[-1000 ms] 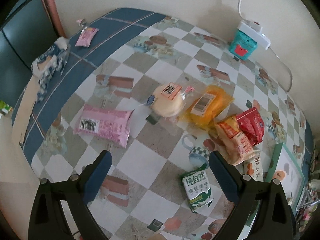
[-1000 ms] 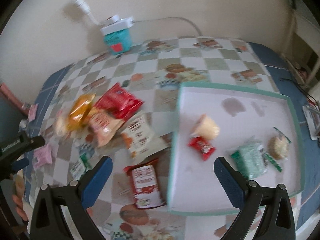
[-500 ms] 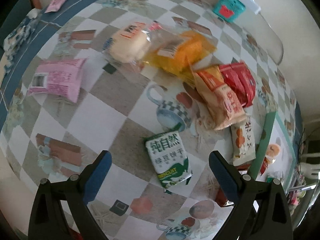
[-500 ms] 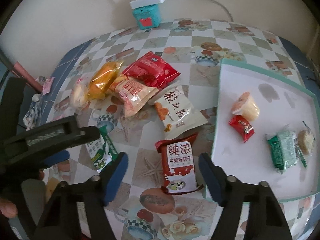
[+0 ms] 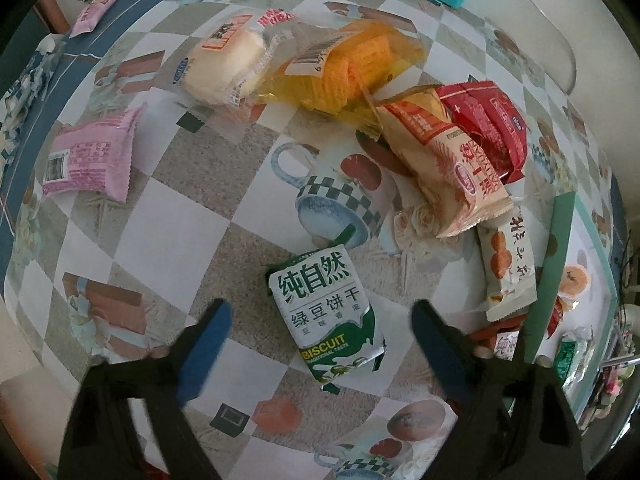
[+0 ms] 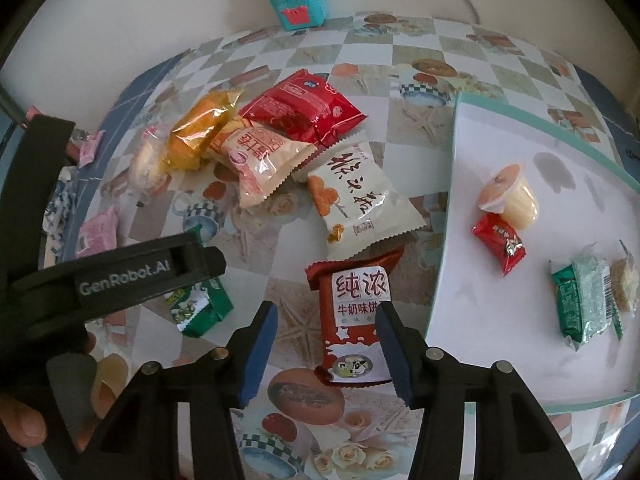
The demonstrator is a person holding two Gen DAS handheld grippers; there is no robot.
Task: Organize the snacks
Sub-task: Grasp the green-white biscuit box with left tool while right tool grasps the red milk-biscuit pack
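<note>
Closing both sets of jaws now. Left gripper (image 5: 320,334) points straight down over the green biscuit pack (image 5: 327,320), which lies flat on the checkered tablecloth (image 5: 224,184) between the blue pads; gap shows on both sides, no contact yet. Right gripper (image 6: 326,334) straddles the red milk-biscuit pack (image 6: 354,322); right pad sits at the pack's edge, left pad is off it with cloth showing between. Can't tell if the right pad actually presses.

Around them: a loose pile lies beyond both packs. White pack with orange print (image 6: 360,204) lies just above the red milk-biscuit pack, nearly touching its top seam. Beige-and-red pack (image 6: 260,160), shiny red pack (image 6: 304,110) and yellow transparent bag (image 6: 200,134) overlap each other. Round cake in clear wrap (image 5: 224,66) sits beside the yellow bag. Pink pack (image 5: 90,156) lies apart on the left. Teal box (image 6: 298,4) with a white power strip on top stands at the wall.

White tray with teal rim (image 6: 452,184) sits just right of the red milk-biscuit pack. Inside: jelly cup (image 6: 508,196) on its side, small red candy (image 6: 500,242) touching it, green pack (image 6: 584,300), and a pale round snack at the far right, partly cut off.

The left gripper's body crosses the right wrist view, covering part of the green biscuit pack.
</note>
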